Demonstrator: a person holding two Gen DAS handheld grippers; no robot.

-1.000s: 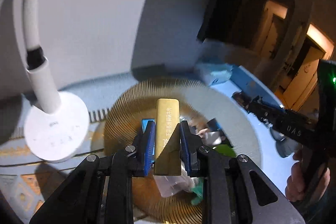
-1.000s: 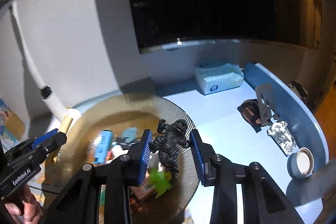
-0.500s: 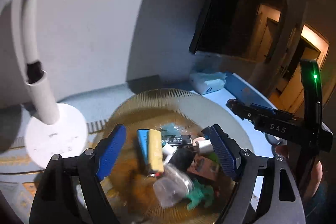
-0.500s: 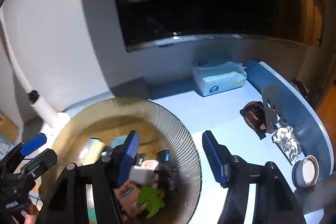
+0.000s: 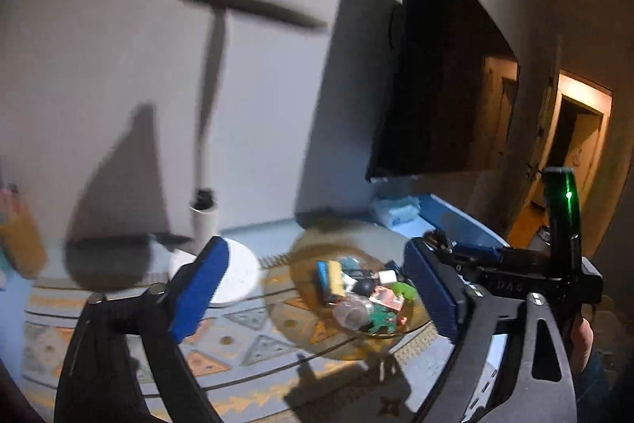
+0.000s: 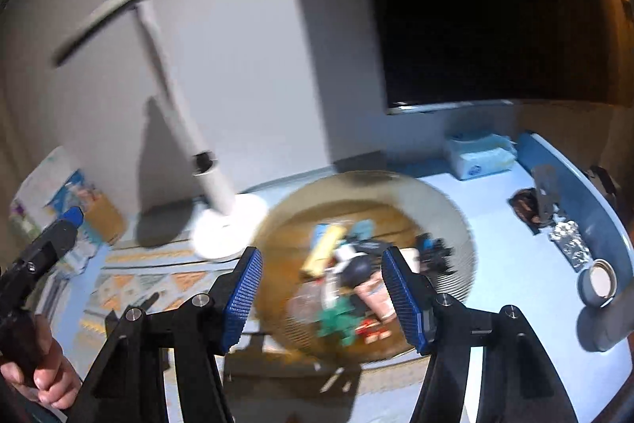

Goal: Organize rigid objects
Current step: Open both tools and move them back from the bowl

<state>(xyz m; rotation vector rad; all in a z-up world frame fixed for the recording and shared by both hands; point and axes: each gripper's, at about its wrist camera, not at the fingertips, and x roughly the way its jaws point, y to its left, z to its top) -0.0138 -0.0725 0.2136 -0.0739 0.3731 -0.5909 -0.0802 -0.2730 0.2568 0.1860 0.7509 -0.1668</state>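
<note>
Two handheld tongs hover above a round amber glass dish (image 6: 455, 221) with a ribbed rim, which serves as the landmark here. The left tongs (image 5: 317, 288) have blue pads spread wide and their jaws are opening, with nothing between them. The right tongs (image 6: 321, 292) stand apart and empty too.

The dish rests on a pale blue surface (image 6: 511, 224), partly on a patterned mat (image 5: 245, 335). Heaped inside the dish are small rigid objects: a yellow bar (image 6: 323, 248), a black figurine (image 6: 434, 254) near the dish's right rim, a green toy (image 6: 337, 320) at its near side, a clear plastic piece (image 5: 350, 310) and other items too blurred to name.

Just left of the dish stands a white desk lamp (image 6: 228, 224) on a round base. Behind the dish, against the wall, lies a tissue pack (image 6: 479, 155). Well right of the dish sit a foil wrapper (image 6: 570, 244) and a small round container (image 6: 598, 282). A dark screen (image 6: 495, 6) hangs on the wall above the dish.
</note>
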